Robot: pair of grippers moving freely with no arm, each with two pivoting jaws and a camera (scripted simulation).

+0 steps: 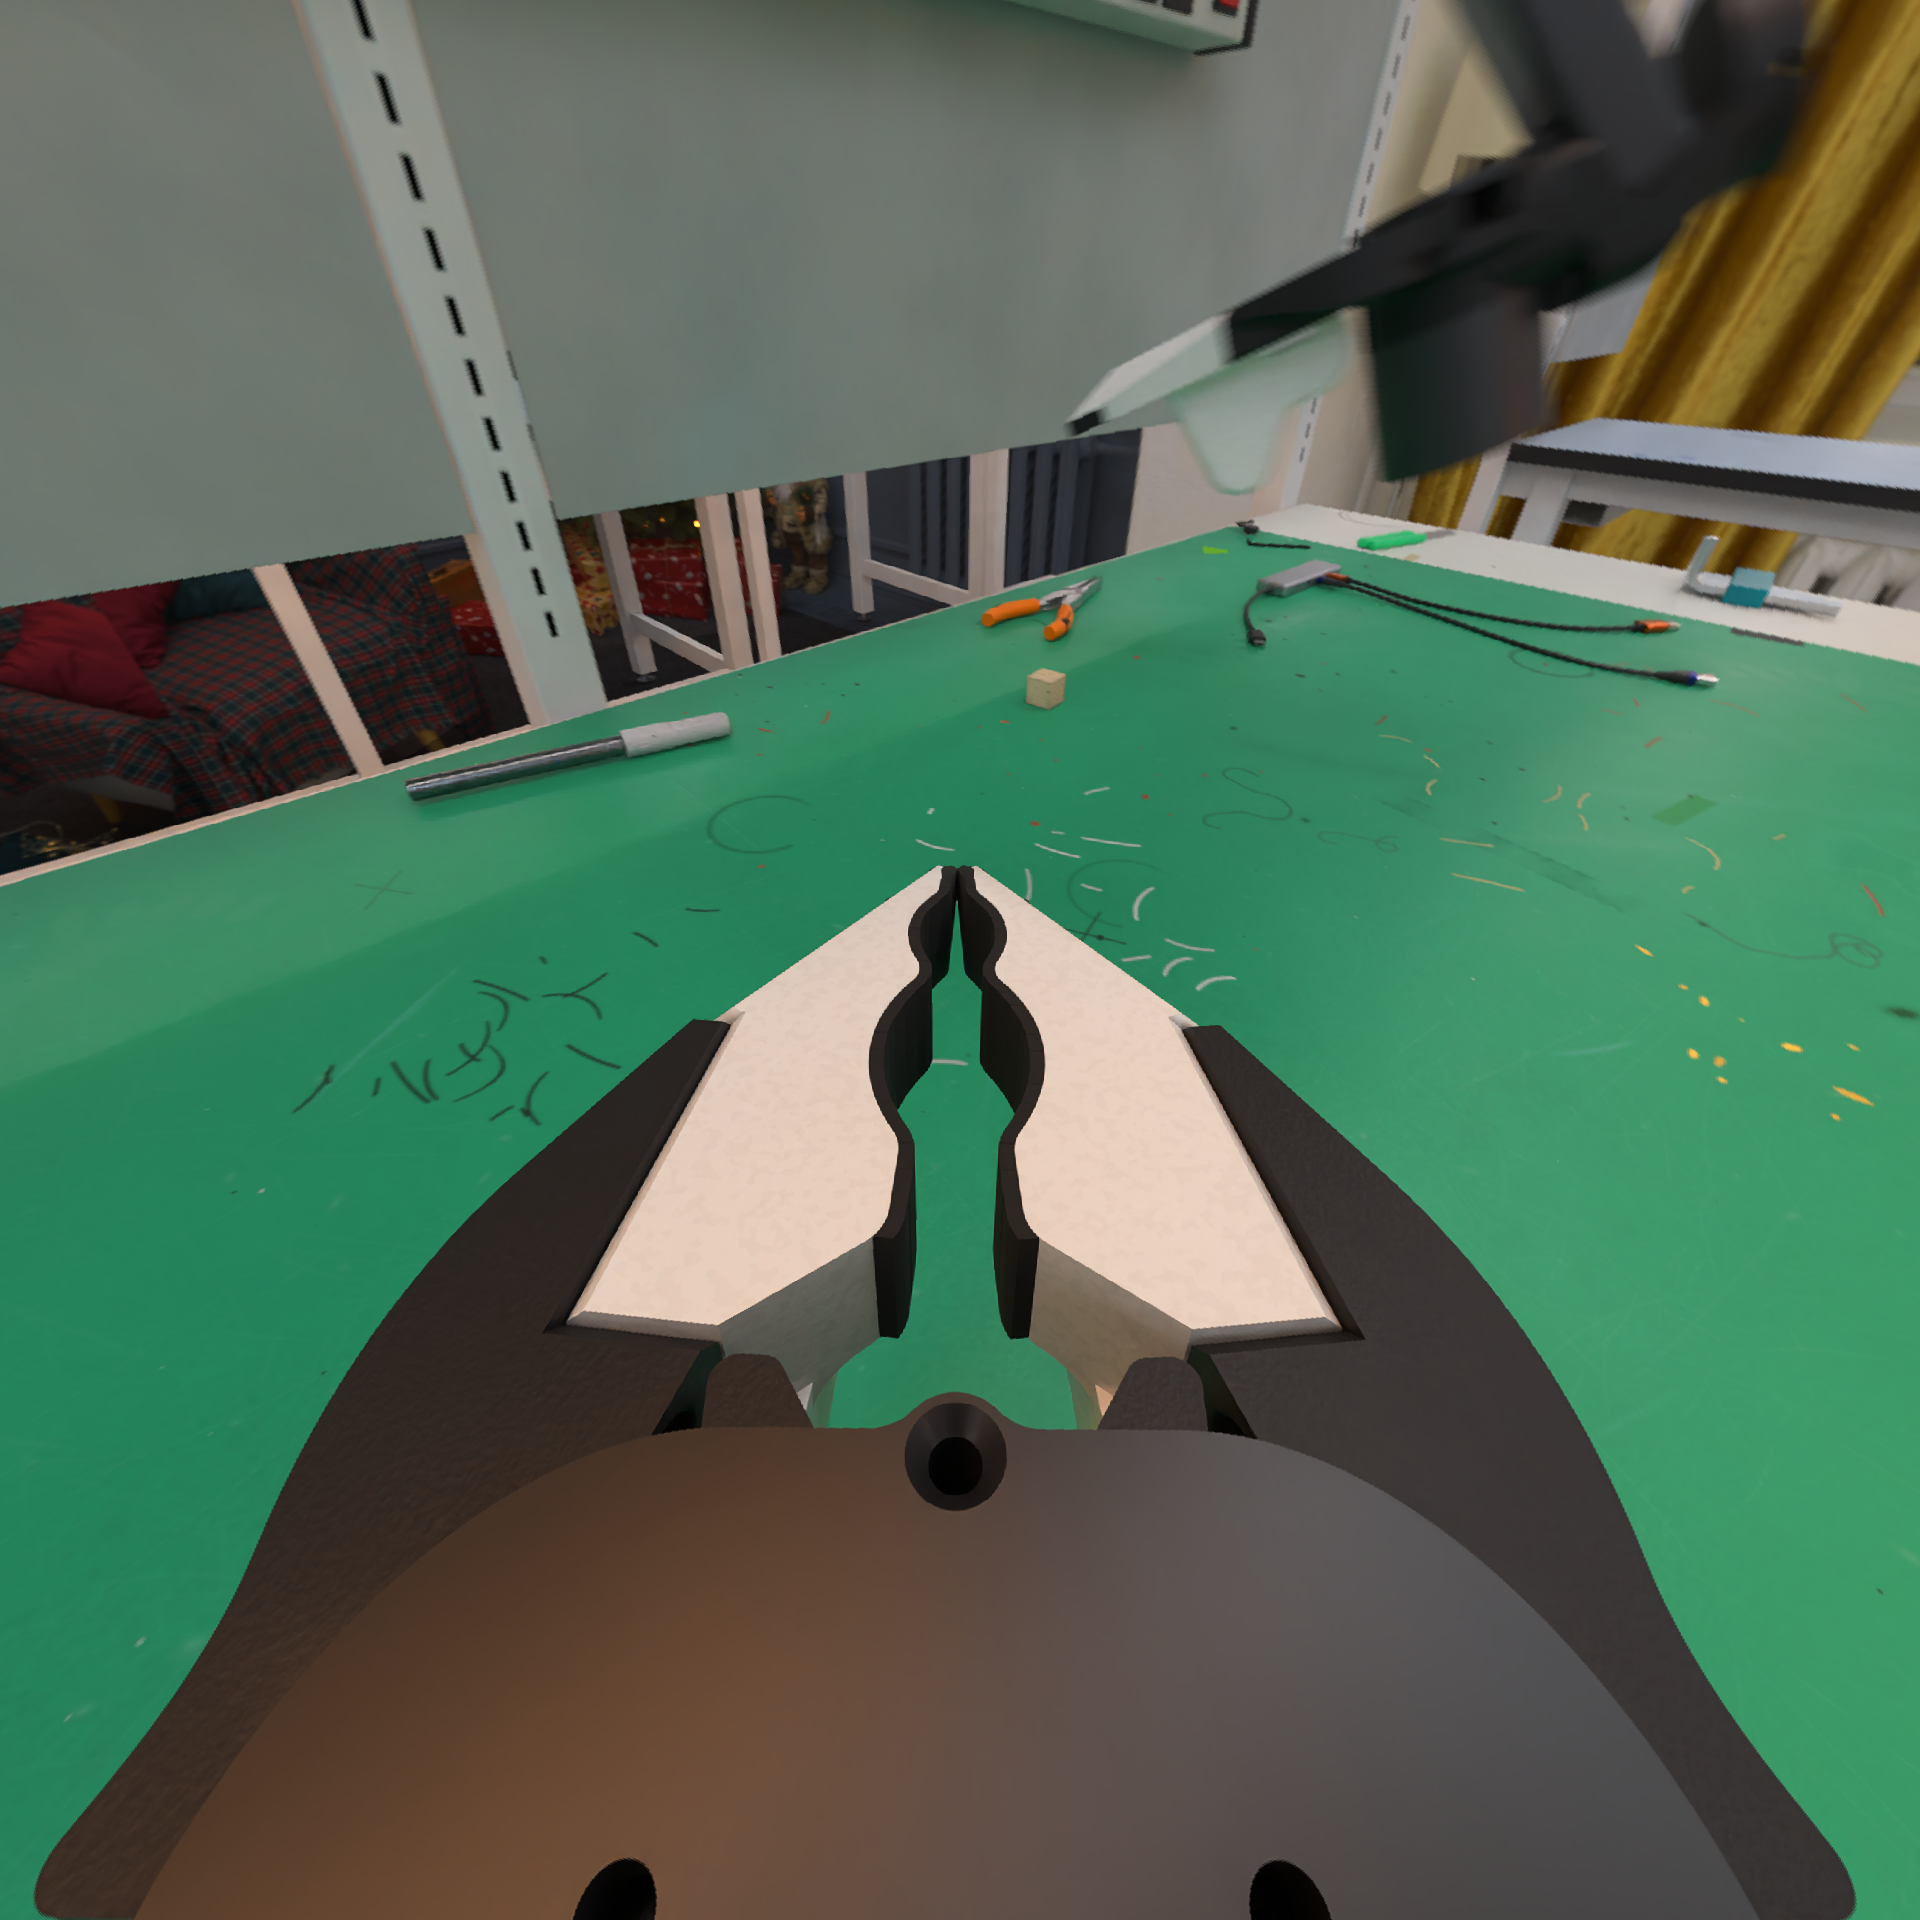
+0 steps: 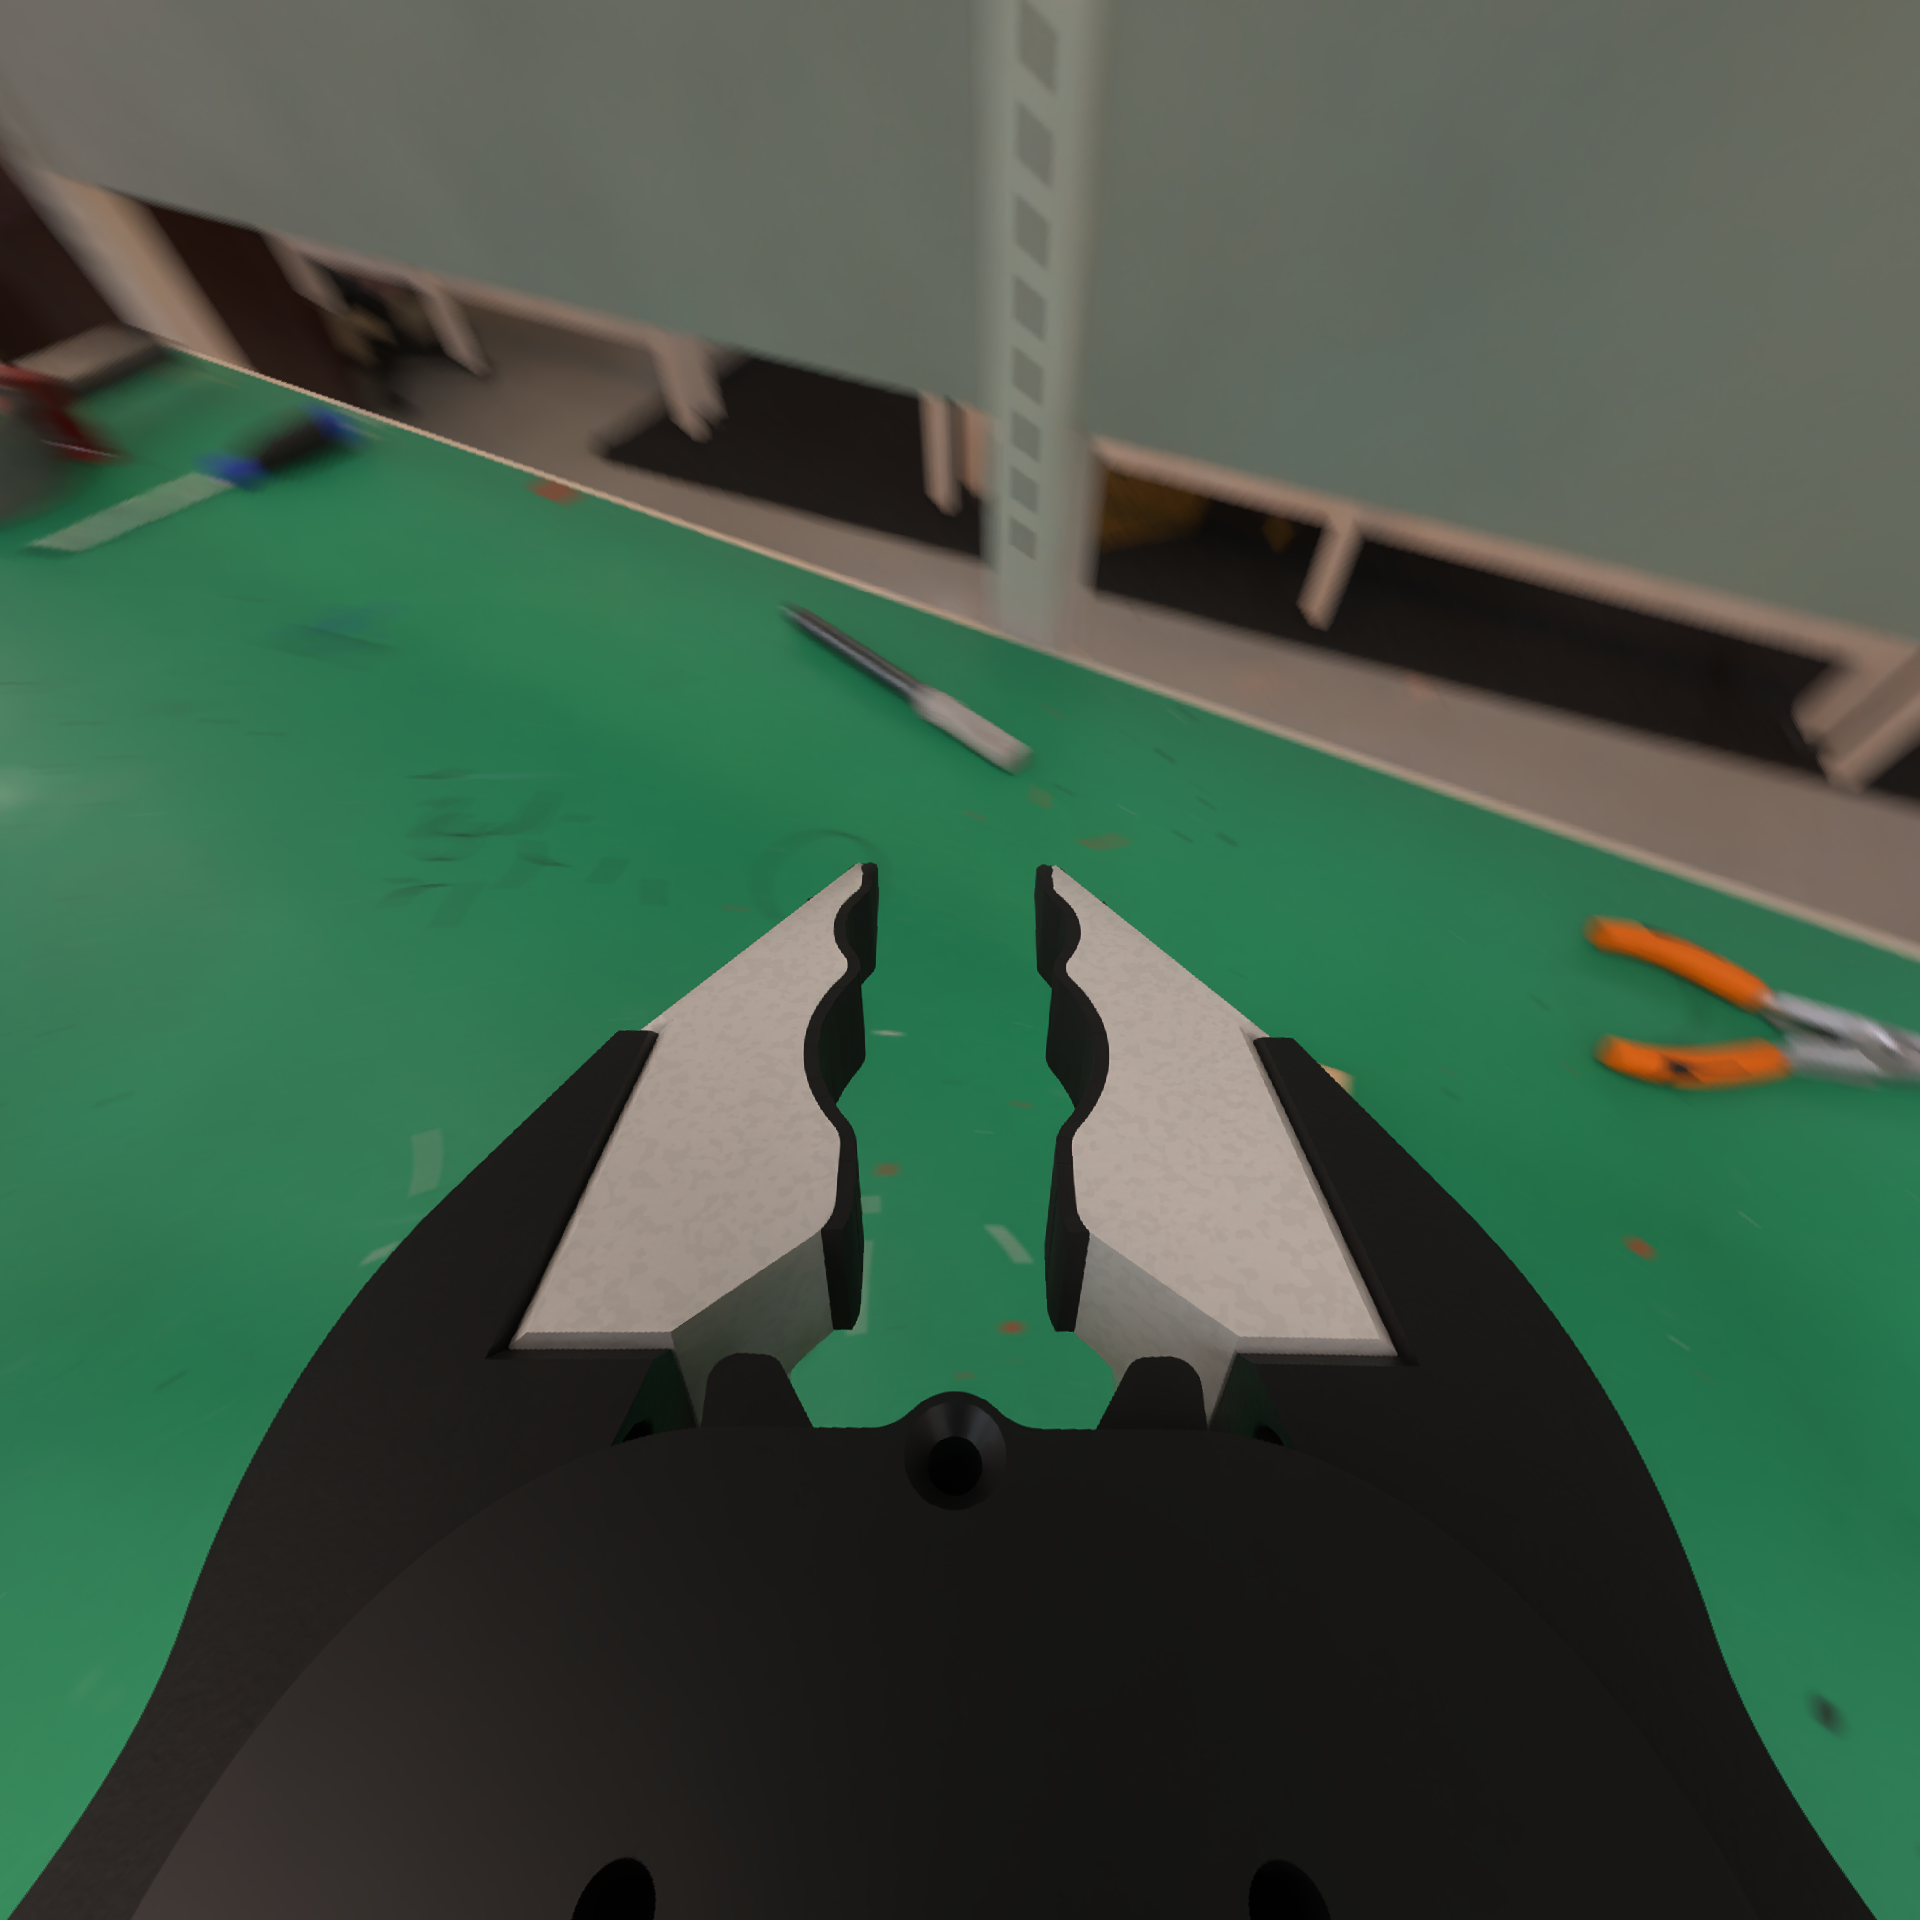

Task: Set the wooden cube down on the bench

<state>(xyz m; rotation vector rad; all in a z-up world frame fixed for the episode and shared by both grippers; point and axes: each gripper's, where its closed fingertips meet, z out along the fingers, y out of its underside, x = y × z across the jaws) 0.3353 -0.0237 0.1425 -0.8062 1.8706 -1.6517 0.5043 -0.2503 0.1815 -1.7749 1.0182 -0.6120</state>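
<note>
The small wooden cube (image 1: 1044, 688) rests on the green bench mat (image 1: 1403, 1195), free of both grippers, just this side of the orange pliers. My left gripper (image 1: 957, 875) is shut and empty, low over the mat, with the cube ahead and slightly right of its tips. My right gripper (image 2: 956, 873) is open and empty above the mat (image 2: 312, 1039). A tan sliver beside its right finger (image 2: 1338, 1075) may be the cube. In the left wrist view the right gripper (image 1: 1158, 442) is blurred, aloft above and to the right of the cube.
A grey-and-white marker (image 1: 571, 755) (image 2: 914, 691) lies near the bench's back edge. Orange-handled pliers (image 1: 1039, 608) (image 2: 1745, 1023) lie behind the cube. A grey hub with black cables (image 1: 1299, 575) lies far right. A slotted upright (image 1: 457, 343) and grey panel stand behind the bench.
</note>
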